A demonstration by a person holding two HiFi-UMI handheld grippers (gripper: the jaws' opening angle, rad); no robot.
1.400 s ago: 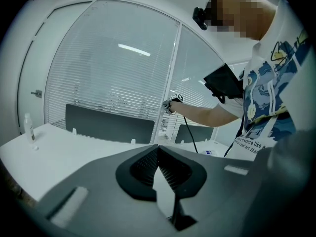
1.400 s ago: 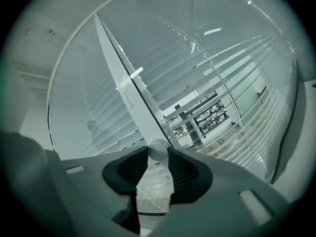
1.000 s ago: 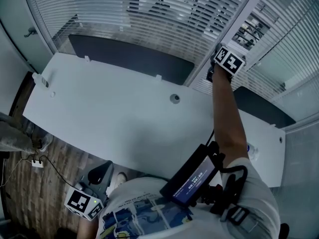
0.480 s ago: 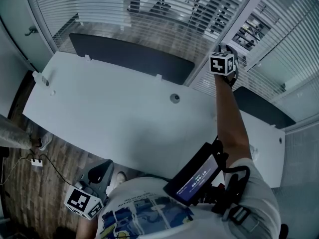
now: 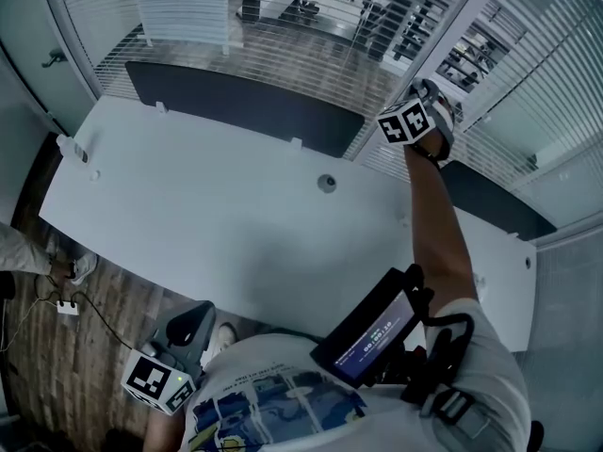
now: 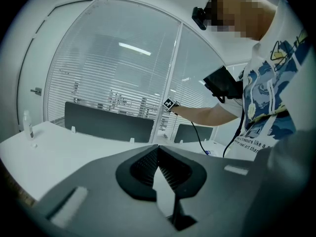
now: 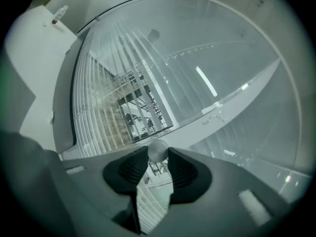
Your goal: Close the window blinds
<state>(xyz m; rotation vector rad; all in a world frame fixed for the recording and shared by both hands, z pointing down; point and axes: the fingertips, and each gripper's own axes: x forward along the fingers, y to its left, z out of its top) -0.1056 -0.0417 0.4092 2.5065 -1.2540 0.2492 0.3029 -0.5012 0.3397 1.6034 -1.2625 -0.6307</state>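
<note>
**Head view.**
- Right gripper (image 5: 419, 113): raised at arm's length against the white frame post (image 5: 460, 28) between two glazed panels.
- Blinds (image 5: 311, 26): beyond its jaws and to their left. The slats are tilted open enough for the room behind to show.
- Left gripper (image 5: 158, 384): low at the person's side, on the near side of the desk (image 5: 217, 215), well apart from the window.

**Left gripper view.**
- Jaws: tips met, nothing between them.
- Ahead of them: the desk (image 6: 59, 147), with the window far past it.

**Right gripper view.**
- Jaws: spread wide and clamped on a round silvery knob (image 7: 158, 150), which sits at the tips and touches both pads.
- Blinds (image 7: 103, 112): just past the tips, to their left, with gaps showing between the slats.

**Handling note (judgement).**
- Step in hand: turning the knob to tilt the slats shut.
- Keep the knob centred between the pads.
- Roll the wrist about the knob's own axis, without pulling off the post.
- Should the wrist run out of turn, let go, reset and regrip.
- The smooth metal may slip, so hold the grip firm.
- Stop once the slats overlap.
</note>
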